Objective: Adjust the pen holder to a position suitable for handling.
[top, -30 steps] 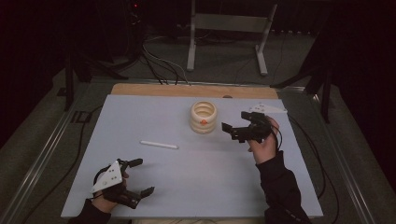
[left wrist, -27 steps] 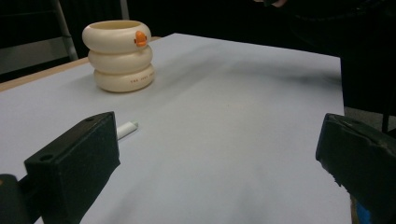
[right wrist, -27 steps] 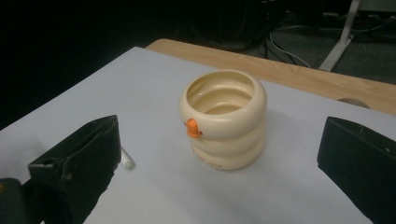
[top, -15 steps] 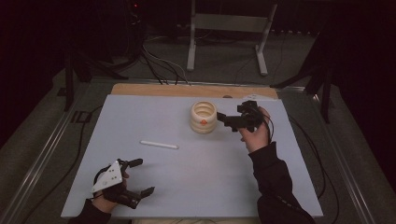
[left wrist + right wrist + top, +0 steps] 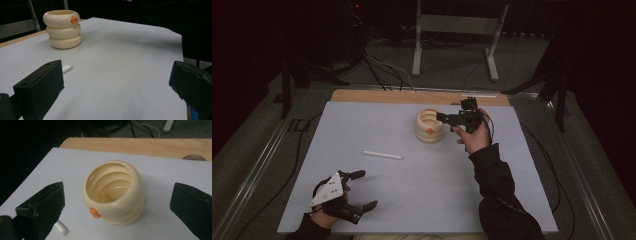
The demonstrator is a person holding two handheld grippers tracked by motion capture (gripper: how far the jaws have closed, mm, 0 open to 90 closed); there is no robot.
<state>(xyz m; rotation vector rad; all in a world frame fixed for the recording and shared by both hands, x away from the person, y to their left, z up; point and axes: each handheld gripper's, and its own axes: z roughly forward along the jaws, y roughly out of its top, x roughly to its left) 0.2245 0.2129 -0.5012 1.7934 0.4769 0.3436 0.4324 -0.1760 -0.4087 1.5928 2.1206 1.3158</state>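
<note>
Near the far edge of the surface [image 5: 377, 127], the cream holder [image 5: 429, 125] stands upright, the released right tool [image 5: 443, 117] just beside its rim, apparently not touching. The left tool [image 5: 362, 190], also released, sits near the front edge, well apart from the white stick [image 5: 382, 155].

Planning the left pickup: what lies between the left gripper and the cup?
In the high view, only the white stick lies on the mat between left gripper and cup.

Dim, grainy pictures: dark surroundings, evenly lit table [image 5: 412, 200], soft shadows, blurred near edges.

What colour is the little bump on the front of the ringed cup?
Orange, on the cream cup. The bump shows best in the left gripper view.
</note>
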